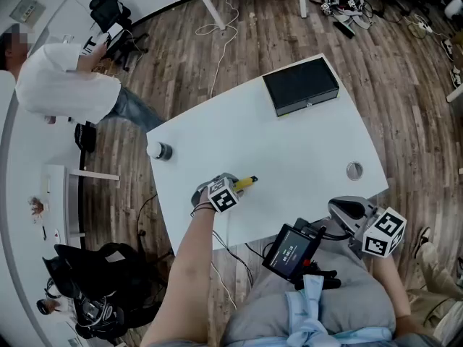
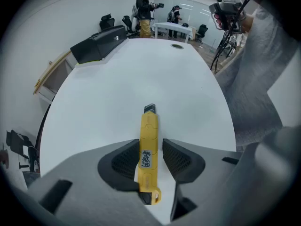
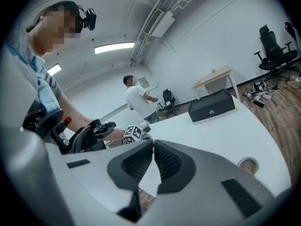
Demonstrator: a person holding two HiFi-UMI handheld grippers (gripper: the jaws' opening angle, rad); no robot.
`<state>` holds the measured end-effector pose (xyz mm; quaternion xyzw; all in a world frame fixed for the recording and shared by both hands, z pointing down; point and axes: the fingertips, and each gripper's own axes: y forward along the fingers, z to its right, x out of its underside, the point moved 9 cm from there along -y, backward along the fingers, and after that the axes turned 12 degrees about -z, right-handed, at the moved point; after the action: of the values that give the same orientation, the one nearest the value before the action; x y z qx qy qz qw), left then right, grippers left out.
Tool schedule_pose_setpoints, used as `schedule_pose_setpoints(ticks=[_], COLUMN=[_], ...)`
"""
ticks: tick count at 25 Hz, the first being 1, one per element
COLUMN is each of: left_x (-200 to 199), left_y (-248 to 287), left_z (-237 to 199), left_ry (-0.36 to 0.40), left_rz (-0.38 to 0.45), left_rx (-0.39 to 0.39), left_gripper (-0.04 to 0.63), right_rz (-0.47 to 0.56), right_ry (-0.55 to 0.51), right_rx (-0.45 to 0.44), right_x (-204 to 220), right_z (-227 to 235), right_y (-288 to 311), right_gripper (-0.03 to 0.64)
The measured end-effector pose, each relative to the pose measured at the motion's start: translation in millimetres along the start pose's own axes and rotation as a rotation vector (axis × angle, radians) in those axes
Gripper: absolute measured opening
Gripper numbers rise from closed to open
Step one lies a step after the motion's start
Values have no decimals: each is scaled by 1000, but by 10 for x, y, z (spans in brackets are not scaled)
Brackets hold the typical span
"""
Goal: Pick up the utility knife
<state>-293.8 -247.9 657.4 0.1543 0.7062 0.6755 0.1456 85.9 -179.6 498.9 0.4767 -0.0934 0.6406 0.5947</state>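
Observation:
A yellow utility knife (image 1: pixel 246 183) (image 2: pixel 148 145) with a black tip lies lengthwise between my left gripper's jaws, tip pointing away over the white table (image 1: pixel 289 143). My left gripper (image 1: pixel 235 187) (image 2: pixel 149 144) is near the table's front left edge, its ribbed pads closed in against the knife's sides. My right gripper (image 1: pixel 340 208) (image 3: pixel 153 149) hovers at the table's near right edge. It is shut, pads meeting at the tips with nothing between them. I cannot tell whether the knife is off the surface.
A black box (image 1: pixel 301 85) (image 2: pixel 96 44) (image 3: pixel 211 106) sits at the far end of the table. There is a round metal disc (image 1: pixel 354 170) (image 3: pixel 248 165) near the right edge and a small cylinder (image 1: pixel 160 151) at the left corner. A person (image 1: pixel 65 78) stands beyond the table.

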Motion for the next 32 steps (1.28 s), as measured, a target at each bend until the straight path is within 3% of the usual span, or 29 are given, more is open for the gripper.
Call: schedule_pose_setpoints(ticks=[8, 15, 23, 32], left_x=[-39, -7, -2, 5], left_y=[1, 13, 0, -99], left_z=[67, 106, 118, 198], left_ry=[-12, -124, -179, -285], left_rz=[-25, 9, 23, 117], left_rx=[-13, -49, -81, -89], left_gripper=[126, 124, 124, 124], right_rz=[10, 10, 6, 0], right_ry=[3, 0, -9, -31], right_rx=[9, 6, 11, 0], right_x=[20, 64, 77, 85], right_z=[-17, -51, -87, -142], right_y=[-46, -61, -98, -85], right_gripper=[28, 28, 28, 28])
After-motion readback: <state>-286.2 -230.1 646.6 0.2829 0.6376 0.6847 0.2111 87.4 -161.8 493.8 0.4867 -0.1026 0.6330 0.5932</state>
